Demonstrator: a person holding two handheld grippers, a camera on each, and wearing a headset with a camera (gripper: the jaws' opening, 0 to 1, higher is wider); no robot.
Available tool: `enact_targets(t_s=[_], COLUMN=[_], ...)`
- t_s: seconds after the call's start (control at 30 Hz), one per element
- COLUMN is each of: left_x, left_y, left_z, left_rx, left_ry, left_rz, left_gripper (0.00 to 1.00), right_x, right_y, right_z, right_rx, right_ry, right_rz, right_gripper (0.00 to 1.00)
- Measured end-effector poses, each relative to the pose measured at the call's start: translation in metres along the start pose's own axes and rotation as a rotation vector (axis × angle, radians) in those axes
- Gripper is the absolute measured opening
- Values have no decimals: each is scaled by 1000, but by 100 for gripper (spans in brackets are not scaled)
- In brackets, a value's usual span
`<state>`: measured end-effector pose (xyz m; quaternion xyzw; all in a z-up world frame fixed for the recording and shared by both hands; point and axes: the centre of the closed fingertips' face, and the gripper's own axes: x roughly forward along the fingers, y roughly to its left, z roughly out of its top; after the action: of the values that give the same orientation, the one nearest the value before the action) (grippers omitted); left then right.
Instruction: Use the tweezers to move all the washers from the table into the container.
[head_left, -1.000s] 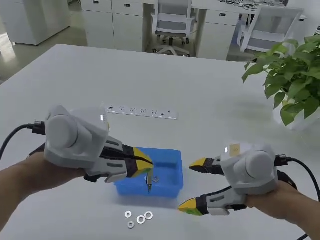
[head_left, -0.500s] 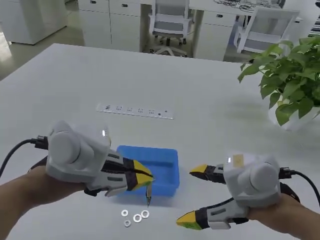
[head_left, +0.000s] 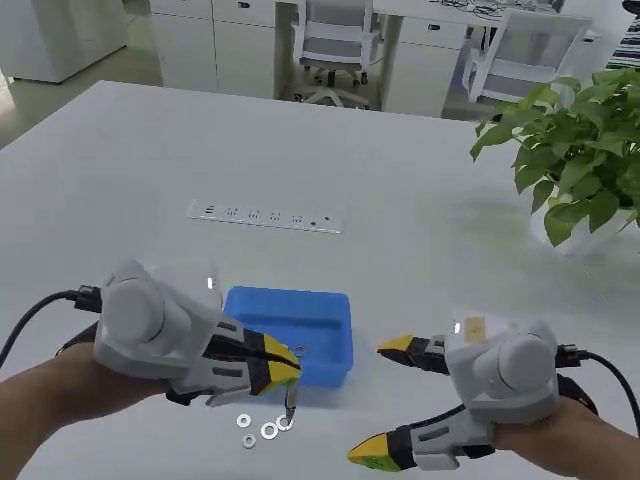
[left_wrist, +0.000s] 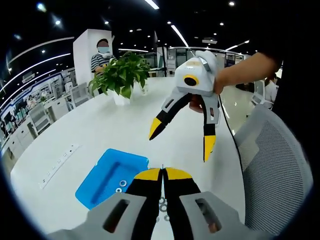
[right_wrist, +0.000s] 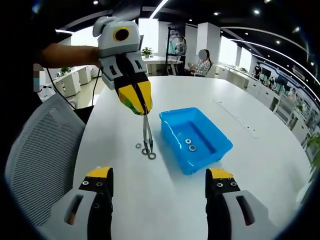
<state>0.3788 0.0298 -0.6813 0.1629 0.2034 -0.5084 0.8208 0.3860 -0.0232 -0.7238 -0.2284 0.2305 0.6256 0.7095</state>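
Now left claw (head_left: 288, 365) clamped on tweezers (right_wrist: 146, 132), tips at washers (right_wrist: 152, 156) beside container (right_wrist: 172, 142); right claw (head_left: 372, 400) wide, empty.

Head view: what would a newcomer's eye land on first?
The bright blue container stands out on the white table. At its near edge the left gripper, shut on tweezers, aims their tips at a small cluster of washers. The right gripper hangs open alongside.
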Motion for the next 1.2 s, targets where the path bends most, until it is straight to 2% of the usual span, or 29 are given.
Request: enact_targets(t_s=[0.57, 0.7, 0.87, 1.0, 1.2], left_x=[6, 6, 5, 4, 5], left_y=[-6, -5, -6, -8, -11], left_z=[-9, -9, -9, -10, -9], left_rx=[-8, -15, -10, -11, 8], left_ry=[9, -2, -3, -5, -8], left_rz=[-5, -6, -10, -32, -43], left_gripper=[5, 5, 5, 5, 5], right_x=[7, 10, 15, 23, 33], right_y=[13, 14, 18, 19, 21], right_z=[-11, -11, -6, -1, 4], right_rx=[7, 2, -20, -58, -114], right_ry=[29, 29, 4, -6, 2], right_rz=[33, 42, 71, 97, 126], right_gripper=[75, 73, 66, 60, 49])
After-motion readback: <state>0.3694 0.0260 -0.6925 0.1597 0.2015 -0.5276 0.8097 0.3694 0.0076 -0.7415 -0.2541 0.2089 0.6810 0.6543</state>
